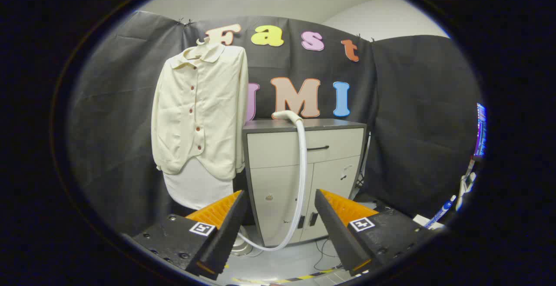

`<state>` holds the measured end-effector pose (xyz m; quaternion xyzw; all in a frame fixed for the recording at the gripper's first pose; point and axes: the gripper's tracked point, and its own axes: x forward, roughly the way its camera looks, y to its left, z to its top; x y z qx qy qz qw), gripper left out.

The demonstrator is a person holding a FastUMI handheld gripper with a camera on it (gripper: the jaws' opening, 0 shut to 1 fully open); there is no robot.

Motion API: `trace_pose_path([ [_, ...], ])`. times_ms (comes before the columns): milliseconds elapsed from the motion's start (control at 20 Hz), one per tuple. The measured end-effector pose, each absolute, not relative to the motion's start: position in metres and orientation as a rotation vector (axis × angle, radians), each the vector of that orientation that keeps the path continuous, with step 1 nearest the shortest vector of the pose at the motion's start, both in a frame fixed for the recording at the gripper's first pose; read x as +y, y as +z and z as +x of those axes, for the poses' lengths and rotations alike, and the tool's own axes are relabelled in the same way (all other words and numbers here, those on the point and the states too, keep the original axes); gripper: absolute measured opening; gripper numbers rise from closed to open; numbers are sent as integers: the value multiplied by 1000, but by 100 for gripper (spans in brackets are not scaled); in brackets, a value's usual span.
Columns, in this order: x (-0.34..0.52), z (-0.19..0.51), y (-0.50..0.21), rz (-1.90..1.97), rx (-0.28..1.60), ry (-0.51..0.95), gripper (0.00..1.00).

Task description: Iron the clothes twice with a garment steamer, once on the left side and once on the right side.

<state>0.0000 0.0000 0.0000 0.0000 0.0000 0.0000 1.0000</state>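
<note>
Holding nothing: gripper [280, 199] spread wide, fingers [226, 225] parted and touching no object, aimed level at the booth's far side. Seen through the gap between them, a white hose [301, 177] drooping in a loop down near the floor, then climbing the front of a cabinet [334, 147] beyond. Ending on the cabinet's top, the hose bends over into the steamer head [286, 115], lying there on the near edge of the dark top surface, well apart from the fingers. Partly hidden behind the left finger, a rounded pale base [243, 246] on the floor where the loop starts; cannot tell more of it.

Standing straight ahead, the cabinet: pale front, one drawer with a dark handle [318, 148] above two doors, dark top and side.

Hanging just left of the cabinet, the cream shirt [200, 112] on a hanger [200, 42], collar up, a row of small dark buttons down the front, right sleeve falling alongside the cabinet's upper corner. Showing below the shirt's hem, a white panel or board [197, 188], reaching down behind the left finger's tip. Shirt lightly creased, front facing the gripper, beyond the fingers and off to their left.

Draped behind all of it, black cloth wall [412, 116]. Lying on the pale floor [282, 264] below the fingers, thin dark cables [323, 255] and a yellow-and-black striped strip [299, 277]. Off to the far right, a lit screen edge [480, 129] and a blue pen-like object [441, 212].
</note>
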Motion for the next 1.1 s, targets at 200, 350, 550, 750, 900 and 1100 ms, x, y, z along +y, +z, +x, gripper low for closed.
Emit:
trace_pose_path([
  [200, -3, 1, 2, -10, -6, -5, 97],
  [350, -4, 1, 2, -11, 0, -6, 96],
  [550, -8, 0, 5, -7, -6, -11, 96],
  [750, -6, 1, 6, -11, -3, -3, 96],
  [900, -9, 1, 10, 0, -15, -6, 96],
  [1100, -14, 4, 14, 5, -16, 20, 96],
])
